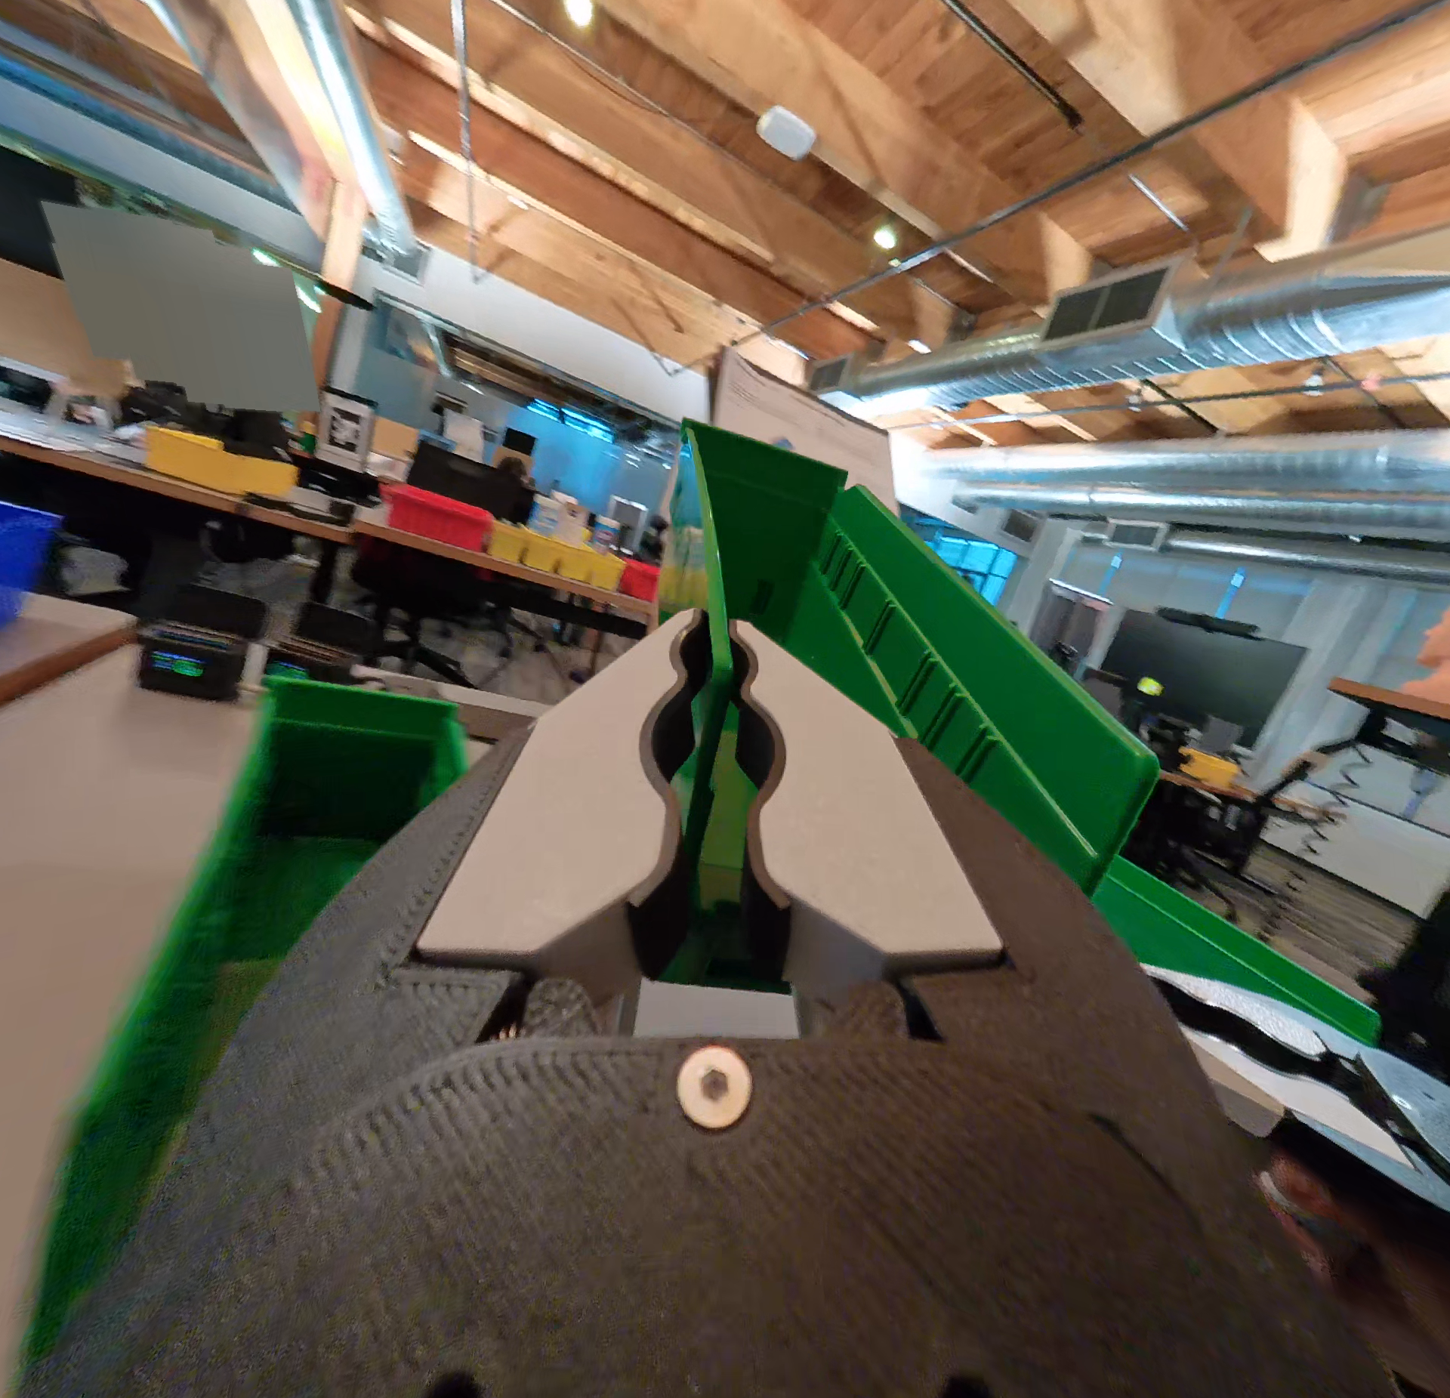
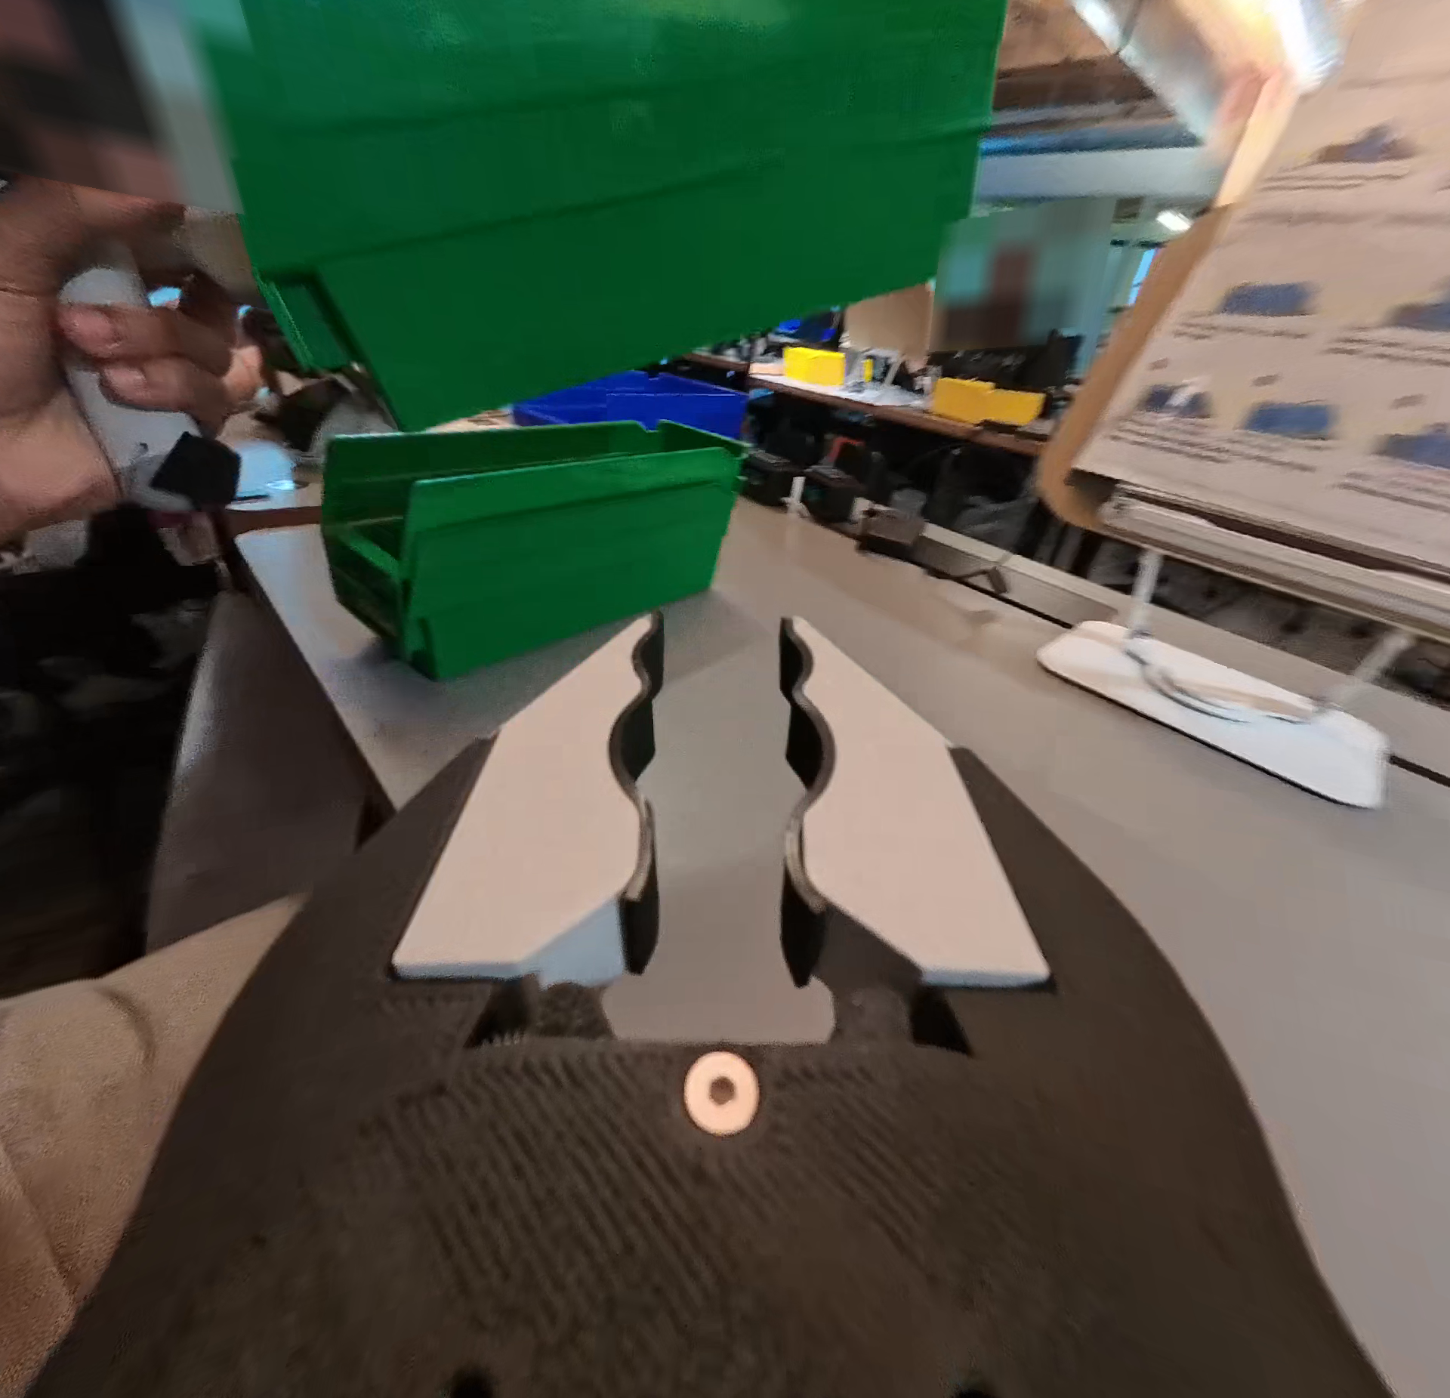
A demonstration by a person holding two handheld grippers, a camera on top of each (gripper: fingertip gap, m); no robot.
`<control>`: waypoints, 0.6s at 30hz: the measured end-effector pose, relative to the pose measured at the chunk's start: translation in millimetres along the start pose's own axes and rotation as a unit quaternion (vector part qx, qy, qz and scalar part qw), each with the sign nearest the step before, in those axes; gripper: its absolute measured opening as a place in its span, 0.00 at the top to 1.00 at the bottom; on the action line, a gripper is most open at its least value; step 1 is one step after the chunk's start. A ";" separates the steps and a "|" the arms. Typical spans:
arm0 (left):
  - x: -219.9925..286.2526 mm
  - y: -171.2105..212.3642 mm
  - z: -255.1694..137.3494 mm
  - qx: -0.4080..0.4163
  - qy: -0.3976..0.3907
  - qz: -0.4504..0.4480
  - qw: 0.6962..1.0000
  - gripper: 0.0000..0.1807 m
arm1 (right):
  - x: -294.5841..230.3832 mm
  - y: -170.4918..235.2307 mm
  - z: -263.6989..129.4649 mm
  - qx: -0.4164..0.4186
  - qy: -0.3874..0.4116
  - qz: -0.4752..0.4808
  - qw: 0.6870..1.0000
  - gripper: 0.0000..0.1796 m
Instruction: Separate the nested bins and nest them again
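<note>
Left gripper [image 1: 718, 638] fingers clamped on lifted green bin [image 2: 596, 175] wall, upper frame | second green bin [image 2: 533, 544] sat mid-frame on counter [image 2: 1020, 850] | right gripper [image 2: 720, 627] fingers apart, empty | separation apparently done, re-nesting left

Timber-beamed ceiling [image 1: 706, 144], silver ducts [image 1: 1255, 324], long desks [image 1: 439, 532] behind grey table [image 2: 1098, 850]

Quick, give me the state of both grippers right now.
Left gripper: shut on the lifted green bin's wall.
Right gripper: open, holding nothing.
</note>
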State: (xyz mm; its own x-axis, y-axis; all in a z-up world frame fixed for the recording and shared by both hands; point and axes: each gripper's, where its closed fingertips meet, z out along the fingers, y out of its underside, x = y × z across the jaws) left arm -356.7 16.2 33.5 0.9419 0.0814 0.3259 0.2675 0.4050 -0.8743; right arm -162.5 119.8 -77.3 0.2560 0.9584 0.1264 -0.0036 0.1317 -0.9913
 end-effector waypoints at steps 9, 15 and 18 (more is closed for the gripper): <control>104.4 141.2 72.2 -0.115 0.039 0.005 0.993 1.00 | 40.5 18.2 -57.1 0.024 0.063 0.068 0.995 0.73; 131.1 202.9 75.5 -0.139 0.036 -0.009 0.990 1.00 | 56.2 20.9 -64.4 0.027 0.080 0.134 0.987 0.74; 139.2 215.3 67.3 -0.149 0.037 -0.011 0.988 1.00 | 47.6 27.0 -57.7 0.008 0.072 0.149 0.986 0.73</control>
State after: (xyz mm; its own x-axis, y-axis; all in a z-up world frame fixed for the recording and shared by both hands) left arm -181.6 176.0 -85.1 0.9444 0.0047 0.3287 0.3258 0.1197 -0.9378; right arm -94.6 154.3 -100.1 0.3751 0.9095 -0.1790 -0.1140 -0.1464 -0.9826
